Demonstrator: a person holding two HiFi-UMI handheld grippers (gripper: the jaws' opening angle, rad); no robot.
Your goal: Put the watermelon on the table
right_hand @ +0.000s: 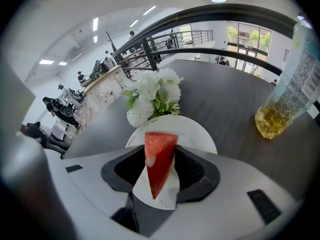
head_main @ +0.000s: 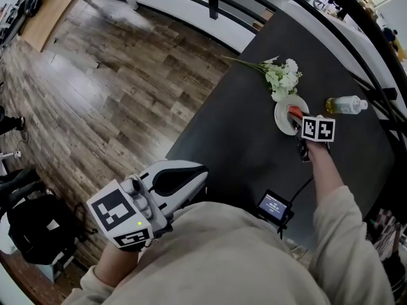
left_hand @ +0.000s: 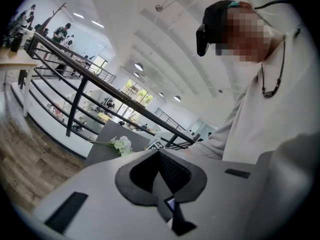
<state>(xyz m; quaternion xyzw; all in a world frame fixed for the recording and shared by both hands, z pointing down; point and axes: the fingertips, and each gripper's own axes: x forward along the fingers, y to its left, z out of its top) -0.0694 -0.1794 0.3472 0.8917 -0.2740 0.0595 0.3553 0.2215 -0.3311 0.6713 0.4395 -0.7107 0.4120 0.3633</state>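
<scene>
Left gripper: jaws pressed together with nothing between them, held close to the body and well apart from the plate. Right gripper: tilted down over the plate, jaws spread to either side of the watermelon, which rests on the plate. Flowers lie just behind the plate and a bottle stands near it, on the table.

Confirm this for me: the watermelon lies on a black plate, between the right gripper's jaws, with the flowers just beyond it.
One detail is wrong: the plate is white, not black, as the right gripper view shows. The rest holds: the watermelon lies on it between the right gripper's jaws, with the flowers just beyond.
</scene>
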